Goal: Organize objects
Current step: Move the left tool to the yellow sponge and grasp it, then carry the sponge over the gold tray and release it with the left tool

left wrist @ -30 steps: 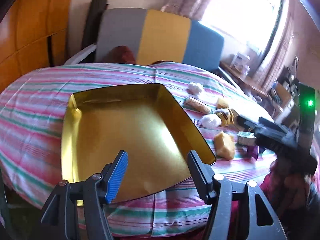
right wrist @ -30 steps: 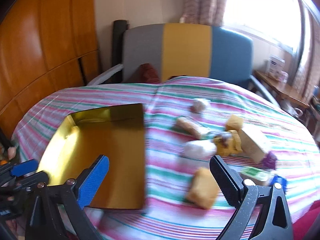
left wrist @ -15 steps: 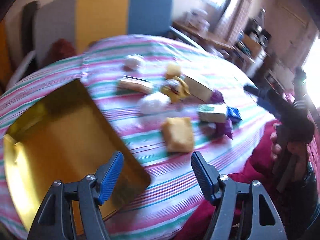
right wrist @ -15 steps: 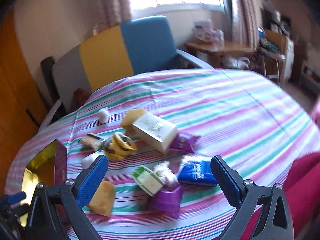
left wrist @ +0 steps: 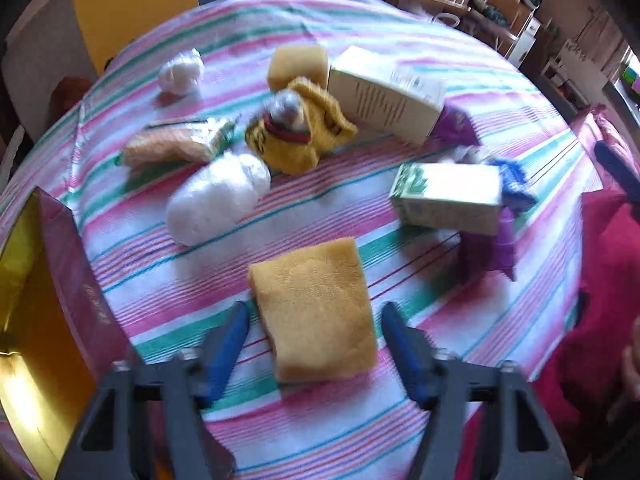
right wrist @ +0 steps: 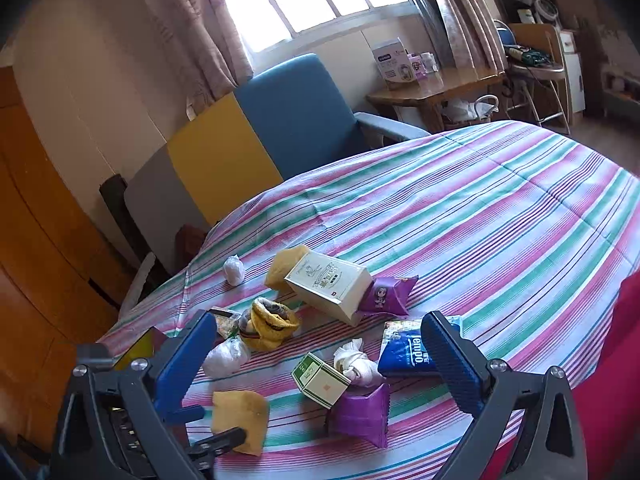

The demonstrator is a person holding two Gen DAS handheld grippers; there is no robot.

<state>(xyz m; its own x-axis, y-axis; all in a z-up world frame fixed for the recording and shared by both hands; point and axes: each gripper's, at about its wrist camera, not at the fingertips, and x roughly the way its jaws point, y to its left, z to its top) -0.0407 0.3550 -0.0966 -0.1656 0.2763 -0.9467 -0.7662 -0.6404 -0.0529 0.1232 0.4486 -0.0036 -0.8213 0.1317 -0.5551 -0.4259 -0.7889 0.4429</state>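
Straddling yellow sponge (left wrist: 316, 312), left gripper (left wrist: 314, 336) jaws apart

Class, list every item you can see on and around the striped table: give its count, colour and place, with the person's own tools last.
Sponge: 2, yellow; one near edge, one far side.
White wrapped bundle: 2; centre-left and far left.
Cream box: 1; far centre.
Green-white carton: 1; right.
Purple packet: 2; near carton, beside cream box.
Blue tissue pack: 1; right.
Gold tray: 1; left edge.
Chair: 1, grey-yellow-blue; behind table.
Left hand-held gripper: open, straddling near sponge.
Right hand-held gripper: open, above items.
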